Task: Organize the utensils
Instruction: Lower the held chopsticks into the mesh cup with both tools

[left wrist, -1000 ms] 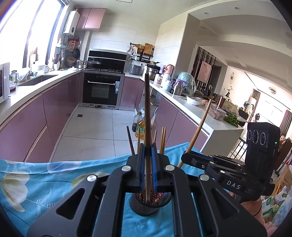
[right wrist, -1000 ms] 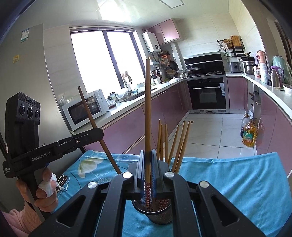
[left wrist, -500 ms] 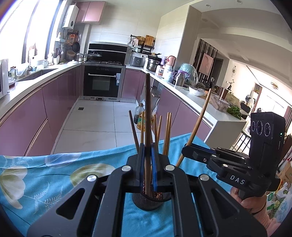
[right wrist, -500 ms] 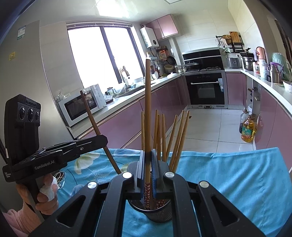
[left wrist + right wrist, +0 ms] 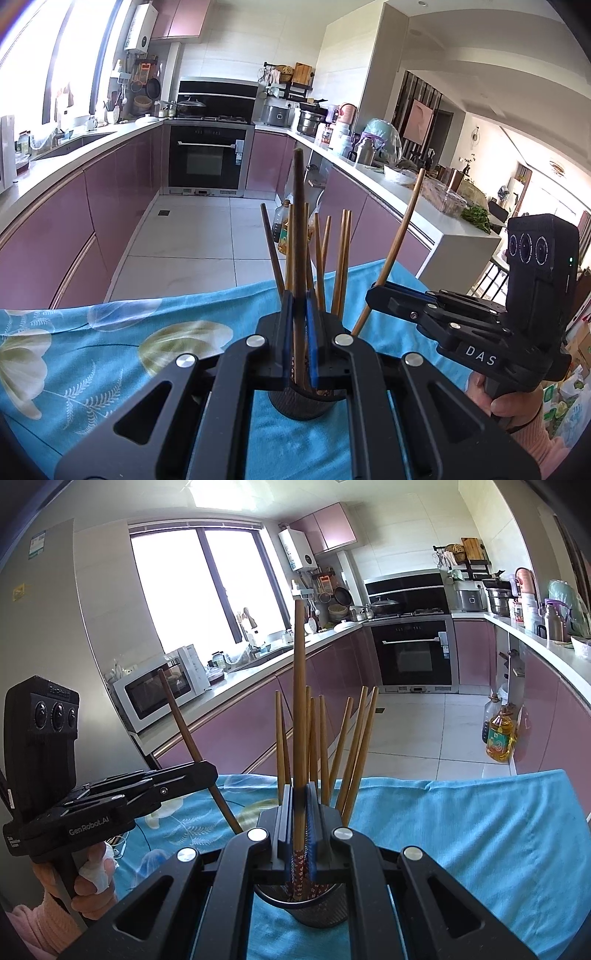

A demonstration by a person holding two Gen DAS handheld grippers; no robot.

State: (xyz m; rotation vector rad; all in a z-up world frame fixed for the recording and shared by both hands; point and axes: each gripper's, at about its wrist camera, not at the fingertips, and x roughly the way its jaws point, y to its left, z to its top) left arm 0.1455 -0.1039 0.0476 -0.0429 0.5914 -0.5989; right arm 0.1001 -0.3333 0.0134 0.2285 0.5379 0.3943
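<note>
Chopstick [image 5: 298, 236] pinched in left tongs [image 5: 298, 332]; second chopstick [image 5: 300, 709] pinched in right tongs [image 5: 300, 812]; tips hidden.

Sunlit kitchen: mauve cabinets [image 5: 55, 236] (glossy), tiled floor [image 5: 192, 236], window [image 5: 192, 590].

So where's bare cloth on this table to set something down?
Free: the blue tablecloth right of the mesh holder, out to its edge. Also the flowered stretch left of the holder. Crowded: over the holder, where chopsticks fan and both grippers meet.
</note>
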